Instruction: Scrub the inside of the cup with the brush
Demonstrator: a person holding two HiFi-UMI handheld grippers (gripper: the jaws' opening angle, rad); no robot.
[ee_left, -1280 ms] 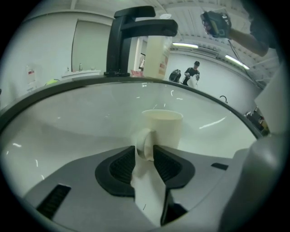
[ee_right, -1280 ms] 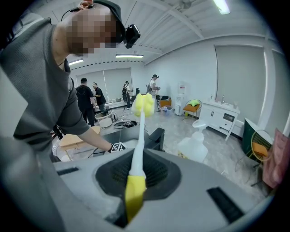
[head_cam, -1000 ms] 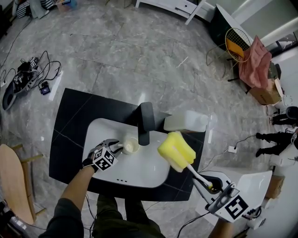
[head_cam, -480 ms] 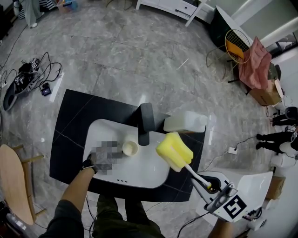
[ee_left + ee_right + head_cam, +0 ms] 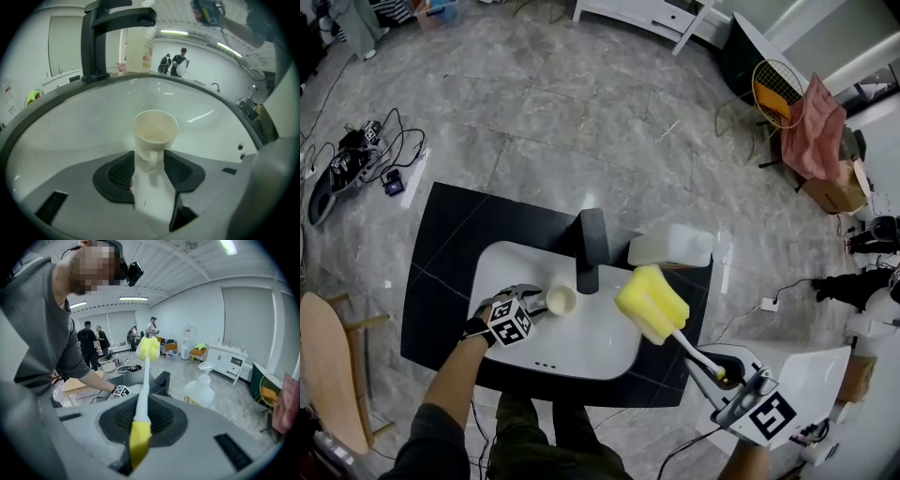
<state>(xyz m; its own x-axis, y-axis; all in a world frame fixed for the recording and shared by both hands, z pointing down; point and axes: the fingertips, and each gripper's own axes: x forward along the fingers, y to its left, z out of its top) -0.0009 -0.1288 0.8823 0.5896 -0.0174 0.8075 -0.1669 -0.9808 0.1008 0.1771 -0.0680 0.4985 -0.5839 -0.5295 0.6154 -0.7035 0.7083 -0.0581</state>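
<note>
A cream cup [image 5: 155, 131] stands upright on the floor of the white basin [image 5: 602, 349]; in the head view the cup [image 5: 561, 300] is left of the faucet. My left gripper [image 5: 149, 160] sits just behind it. Its jaws have just been opening, and the cup's handle is between the pads without being pressed. My left gripper [image 5: 532, 307] comes in from the cup's left. My right gripper [image 5: 713, 371] is shut on the white and yellow handle of the brush [image 5: 140, 408]. The brush's yellow sponge head [image 5: 652, 304] hangs above the basin's right side, apart from the cup.
A black faucet [image 5: 592, 247] rises at the basin's back edge. A translucent bottle [image 5: 670, 247] stands on the black counter [image 5: 441, 272] to its right. A wooden chair [image 5: 323, 366] is at the left, cables [image 5: 366, 150] lie on the floor, and a white unit [image 5: 816, 367] is at the lower right.
The left gripper has drawn back slightly from the cup and rolled a little, with its jaws now wider. The cup stays in the basin. The right gripper and brush have barely moved.
</note>
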